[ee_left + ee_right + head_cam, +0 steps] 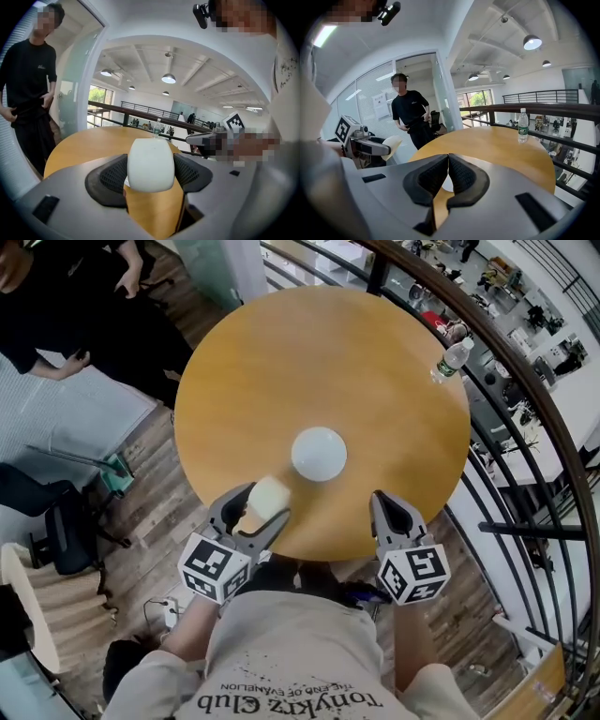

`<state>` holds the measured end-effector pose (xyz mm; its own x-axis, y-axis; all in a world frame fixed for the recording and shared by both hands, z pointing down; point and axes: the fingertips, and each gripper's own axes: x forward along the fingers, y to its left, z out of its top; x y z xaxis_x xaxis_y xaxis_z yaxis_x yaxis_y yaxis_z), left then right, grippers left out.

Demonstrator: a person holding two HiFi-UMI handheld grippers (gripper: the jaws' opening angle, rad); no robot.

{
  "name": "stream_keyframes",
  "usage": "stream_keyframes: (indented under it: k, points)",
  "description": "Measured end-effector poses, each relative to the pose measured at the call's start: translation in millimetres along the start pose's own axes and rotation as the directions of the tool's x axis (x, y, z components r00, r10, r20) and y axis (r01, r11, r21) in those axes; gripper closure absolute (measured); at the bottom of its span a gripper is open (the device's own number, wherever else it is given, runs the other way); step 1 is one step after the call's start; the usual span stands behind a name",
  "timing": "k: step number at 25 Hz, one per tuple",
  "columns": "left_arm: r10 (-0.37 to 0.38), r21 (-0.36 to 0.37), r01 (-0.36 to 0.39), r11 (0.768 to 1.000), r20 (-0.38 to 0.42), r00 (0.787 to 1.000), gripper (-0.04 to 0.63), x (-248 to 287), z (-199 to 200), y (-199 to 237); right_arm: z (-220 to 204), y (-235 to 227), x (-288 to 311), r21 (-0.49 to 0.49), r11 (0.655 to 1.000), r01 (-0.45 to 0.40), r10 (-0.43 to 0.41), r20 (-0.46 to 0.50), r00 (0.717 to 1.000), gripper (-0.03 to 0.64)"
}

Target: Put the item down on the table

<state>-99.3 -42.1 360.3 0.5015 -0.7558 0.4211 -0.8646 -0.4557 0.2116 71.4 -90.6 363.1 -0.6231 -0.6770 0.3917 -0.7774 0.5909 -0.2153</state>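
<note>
left gripper view shows the left gripper point(151, 165) with its two black ribbed pads pinching a cream-white rounded item point(151, 157) from either side; the item fills the gap between them and sticks out past the tips. in the head view this item sits over the near left rim of the round wooden table point(319, 362), and it is not clear whether it touches the wood. the right gripper point(448, 160) has its jaws pressed together with nothing between them, and it hovers at the near right rim of the table, apart from the left one. just beyond both grippers, near the middle of the table, lies a white round dish point(319, 454). a clear water bottle point(453, 357) stands upright at the far right edge, close to a dark curved railing point(525, 381). a person in black point(56, 324) stands off the far left of the table.
</note>
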Motion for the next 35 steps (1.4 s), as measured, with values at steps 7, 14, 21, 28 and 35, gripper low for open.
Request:
stream_keyframes:
  k: [7, 14, 21, 28, 35]
  points:
    - [-0.043, 0.018, 0.043, 0.999, -0.04, 0.998, 0.279, 38, 4, 36, 0, -12, 41, 0.022, 0.999, 0.031, -0.03, -0.031, 0.999, 0.592]
    - [-0.067, 0.041, 0.071, 0.997, -0.09, 0.994, 0.279, 67, -5, 45, -8, -22, 57, 0.042, 0.998, 0.052, -0.05, -0.052, 0.997, 0.592]
    - [-0.065, 0.089, 0.078, 0.993, -0.14, 0.988, 0.279, 100, -18, 54, -28, -35, 76, 0.063, 0.997, 0.053, -0.048, -0.085, 0.995, 0.592]
    - [-0.091, 0.112, 0.115, 0.987, -0.194, 0.977, 0.279, 129, -33, 55, -43, -42, 91, 0.09, 0.994, 0.055, -0.045, -0.11, 0.993, 0.592]
    - [-0.101, 0.149, 0.141, 0.979, -0.244, 0.964, 0.279, 155, -52, 53, -56, -53, 103, 0.099, 0.994, 0.053, -0.04, -0.13, 0.991, 0.592]
